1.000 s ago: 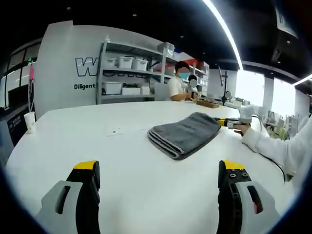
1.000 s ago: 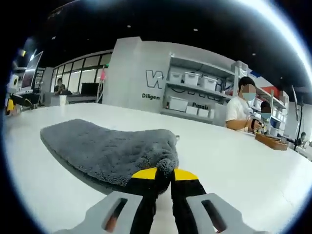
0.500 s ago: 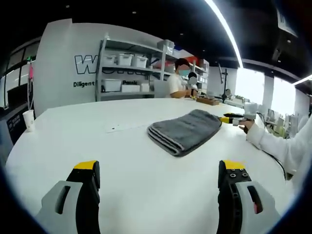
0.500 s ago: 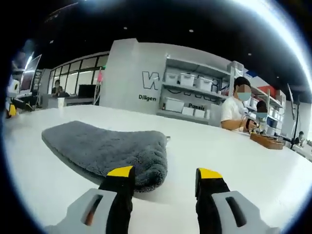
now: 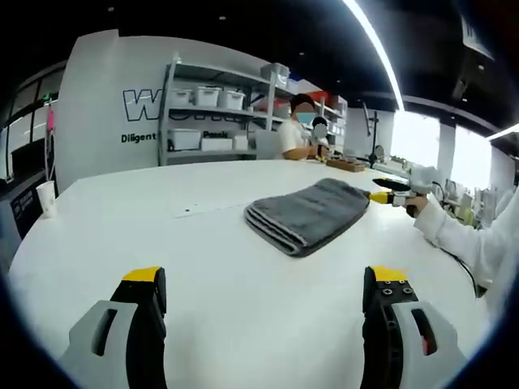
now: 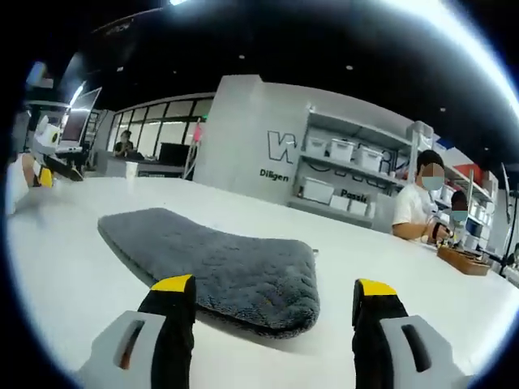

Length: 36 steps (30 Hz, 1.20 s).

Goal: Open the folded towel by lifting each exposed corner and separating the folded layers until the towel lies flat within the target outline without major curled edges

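In the left gripper view, our left tool [image 5: 263,284] hangs with jaws spread wide and empty above the white surface [image 5: 122,235], well apart from the folded grey towel [image 5: 308,214], which lies to its right, near the surface's middle. Further right, our right tool [image 5: 388,193] sits just beside the towel's far end. In the right gripper view, that tool [image 6: 274,296] is also wide open, holding nothing, its jaws framing the towel's near end [image 6: 215,263]. We judge the risk is pinching several layers together, dragging the whole bundle instead of opening it.
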Each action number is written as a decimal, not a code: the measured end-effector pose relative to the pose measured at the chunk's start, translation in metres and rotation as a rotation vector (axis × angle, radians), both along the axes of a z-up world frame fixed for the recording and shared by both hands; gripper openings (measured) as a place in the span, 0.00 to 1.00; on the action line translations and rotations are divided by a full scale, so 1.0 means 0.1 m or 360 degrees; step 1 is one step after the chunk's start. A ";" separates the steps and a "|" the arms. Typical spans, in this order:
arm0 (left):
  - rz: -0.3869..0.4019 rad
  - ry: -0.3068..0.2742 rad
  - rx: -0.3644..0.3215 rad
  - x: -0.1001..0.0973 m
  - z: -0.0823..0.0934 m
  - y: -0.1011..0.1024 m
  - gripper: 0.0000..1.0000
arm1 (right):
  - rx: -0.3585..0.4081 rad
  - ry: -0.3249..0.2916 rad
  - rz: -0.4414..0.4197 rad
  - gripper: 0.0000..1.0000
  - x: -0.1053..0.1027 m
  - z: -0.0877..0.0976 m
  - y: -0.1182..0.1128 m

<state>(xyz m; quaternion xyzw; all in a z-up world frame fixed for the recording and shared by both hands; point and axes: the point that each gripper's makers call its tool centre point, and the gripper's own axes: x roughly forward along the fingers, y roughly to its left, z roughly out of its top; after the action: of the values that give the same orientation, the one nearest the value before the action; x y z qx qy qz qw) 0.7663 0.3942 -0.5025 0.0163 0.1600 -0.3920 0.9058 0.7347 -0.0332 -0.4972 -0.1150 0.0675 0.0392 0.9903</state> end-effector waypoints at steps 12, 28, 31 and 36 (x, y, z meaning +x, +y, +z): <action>0.0000 0.0006 -0.0001 0.02 -0.01 0.01 1.00 | -0.0010 0.0051 0.0041 0.99 0.01 -0.06 0.09; 0.0005 0.0010 -0.0001 0.03 -0.01 0.02 1.00 | -0.0058 0.0105 0.0064 0.99 0.03 -0.15 0.17; 0.0005 0.0007 -0.0002 0.03 0.00 0.02 1.00 | -0.0104 0.0107 0.0080 0.99 0.03 -0.15 0.23; 0.0000 0.0005 -0.0005 0.04 0.01 0.01 1.00 | -0.0115 0.0126 0.0107 0.99 0.03 -0.16 0.32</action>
<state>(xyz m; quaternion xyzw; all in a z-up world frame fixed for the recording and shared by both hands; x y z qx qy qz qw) 0.7702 0.3952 -0.5018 0.0142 0.1607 -0.3922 0.9056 0.7378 -0.0014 -0.5137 -0.1512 0.1041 0.0745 0.9802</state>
